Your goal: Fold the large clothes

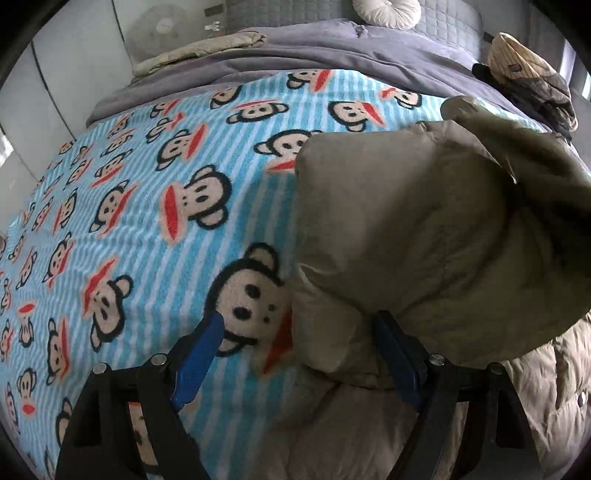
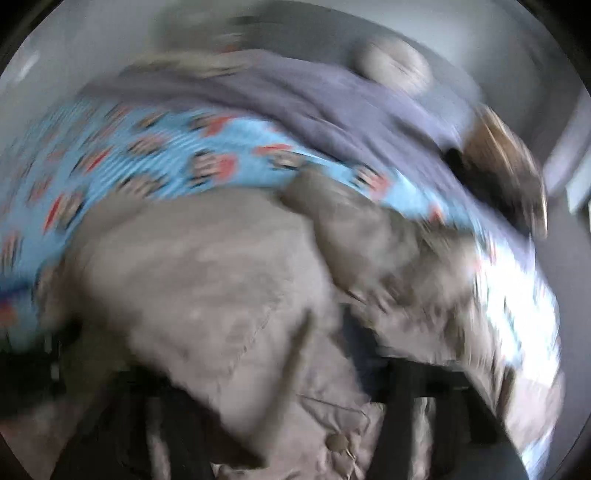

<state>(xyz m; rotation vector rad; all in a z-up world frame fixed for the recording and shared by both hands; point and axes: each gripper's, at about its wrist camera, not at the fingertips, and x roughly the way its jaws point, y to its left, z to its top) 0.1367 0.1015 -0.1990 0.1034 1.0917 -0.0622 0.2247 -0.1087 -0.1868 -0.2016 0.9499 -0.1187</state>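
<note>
A large khaki padded jacket [image 1: 424, 236] lies on the right of a blue striped monkey-print blanket [image 1: 155, 206] on the bed. A raised fold of it hangs across the right side of the left wrist view. My left gripper [image 1: 299, 325] is open, with blue fingers [image 1: 201, 354] spread wide; the jacket's left edge lies between them, over the right finger. The right wrist view is heavily blurred. The jacket [image 2: 207, 288] fills its lower half and drapes over my right gripper, whose dark frame [image 2: 413, 391] shows only in part; its fingers are hidden.
A grey quilt [image 1: 332, 55] and a round white cushion [image 1: 386, 11] lie at the head of the bed. A folded beige garment [image 1: 195, 50] sits at the back left. A pile of striped and dark clothes [image 1: 532, 77] sits at the back right.
</note>
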